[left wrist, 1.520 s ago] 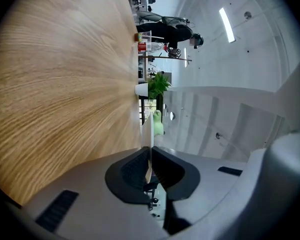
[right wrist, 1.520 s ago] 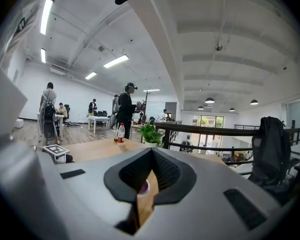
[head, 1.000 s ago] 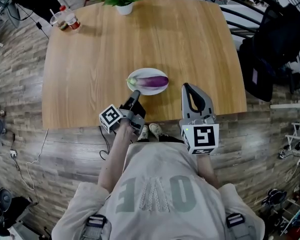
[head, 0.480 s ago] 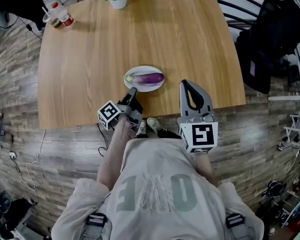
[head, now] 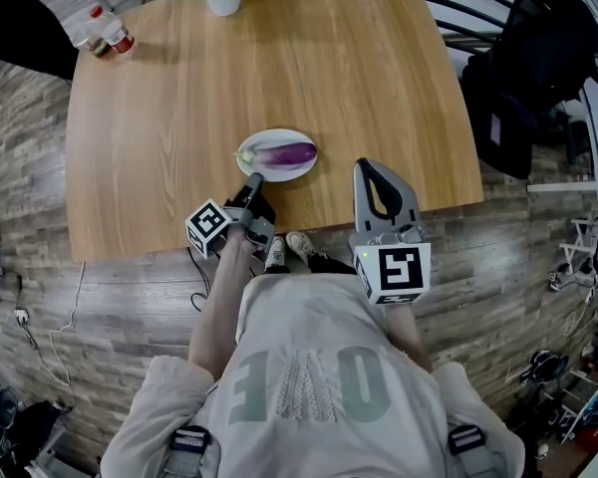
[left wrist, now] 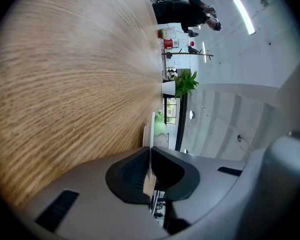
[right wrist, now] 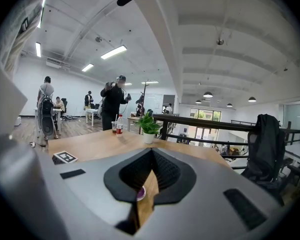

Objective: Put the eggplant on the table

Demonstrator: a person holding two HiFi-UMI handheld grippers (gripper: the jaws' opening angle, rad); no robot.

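Purple and shiny, the eggplant (head: 287, 153) lies on its side on a small white plate (head: 289, 173), with its green end to the left. The plate sits on the wooden counter (head: 179, 118), close to the near edge. So the eggplant is not on the counter itself yet.

The left tongs (head: 251, 181) lie rolled on their side and are almost fully closed. They seem to pinch the thin near rim of the plate. The right tongs (head: 367, 165) are closed with nothing in them. They hang over the near edge of the counter, to the right of the plate and apart from it.

What can go wrong? The plate looks light and smooth. If the left tongs lift or tip it too fast, the round eggplant may roll off. The near edge is close, so it may drop to the floor. The pinch on the rim is thin, so the plate may slip out and clatter.

The right tongs must open before they reach in. If they come in closed, they just push the eggplant. Its skin looks slick, so a grip near one end may let it slide out.
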